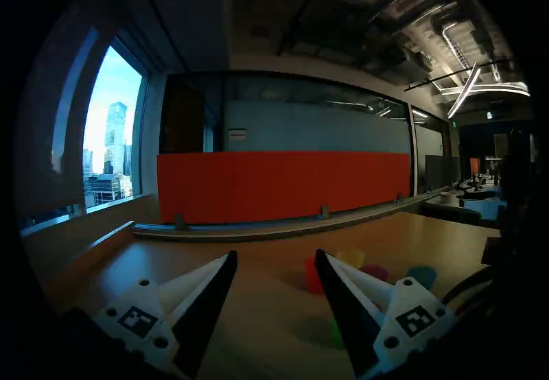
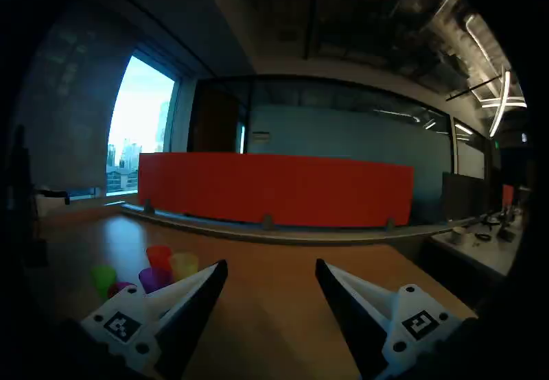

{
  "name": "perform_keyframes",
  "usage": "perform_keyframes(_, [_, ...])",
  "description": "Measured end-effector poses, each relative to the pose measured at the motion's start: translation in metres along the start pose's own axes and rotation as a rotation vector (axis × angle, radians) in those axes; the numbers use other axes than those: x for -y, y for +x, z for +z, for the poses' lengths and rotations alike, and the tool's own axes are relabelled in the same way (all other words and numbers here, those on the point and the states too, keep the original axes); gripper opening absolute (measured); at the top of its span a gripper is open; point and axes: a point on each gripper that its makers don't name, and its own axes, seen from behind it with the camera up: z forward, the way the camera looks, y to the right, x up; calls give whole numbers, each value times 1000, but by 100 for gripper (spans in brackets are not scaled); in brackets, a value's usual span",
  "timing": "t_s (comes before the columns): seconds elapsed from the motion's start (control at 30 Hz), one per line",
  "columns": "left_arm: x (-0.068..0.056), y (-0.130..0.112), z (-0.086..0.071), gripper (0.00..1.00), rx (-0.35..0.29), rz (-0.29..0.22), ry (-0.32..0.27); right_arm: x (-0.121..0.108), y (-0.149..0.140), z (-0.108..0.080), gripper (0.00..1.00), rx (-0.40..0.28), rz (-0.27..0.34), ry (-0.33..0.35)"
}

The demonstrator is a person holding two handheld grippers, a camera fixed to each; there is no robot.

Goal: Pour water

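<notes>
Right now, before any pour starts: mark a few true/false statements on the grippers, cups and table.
1. The left gripper and the right gripper are both open and empty. True.
2. A red cup stands on the wooden table. True.
3. The right gripper is shut on the red cup. False: the cup stands off to the side of its fingers, untouched.
4. The panel behind the table is blue. False: it is orange-red.
5. A window shows city buildings. True.
</notes>
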Motion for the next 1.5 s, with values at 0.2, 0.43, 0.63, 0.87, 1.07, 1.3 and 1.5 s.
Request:
perform_keyframes(0.2, [14, 0, -1, 84, -35, -15, 72, 0, -3, 4, 99, -13, 6, -10])
perform_keyframes(0.43, [38, -11, -5, 84, -51, 10, 191, 1, 0, 5, 99, -18, 42, -6])
perform_keyframes(0.63, [50, -30, -8, 84, -47, 35, 252, -5, 5, 5, 99, -13, 44, -24])
perform_keyframes(0.87, [55, -47, -5, 84, -43, 38, 284, -5, -2, 8, 99, 4, 25, -42])
perform_keyframes(1.07, [57, -52, -1, 84, -54, 21, 287, -2, -7, 9, 99, 19, 30, -43])
perform_keyframes(1.3, [62, -65, 5, 84, -48, -5, 292, -6, -10, 8, 99, 26, 38, -53])
perform_keyframes(1.5, [62, -72, 9, 84, -45, -13, 285, -11, -11, 5, 99, 26, 41, -65])
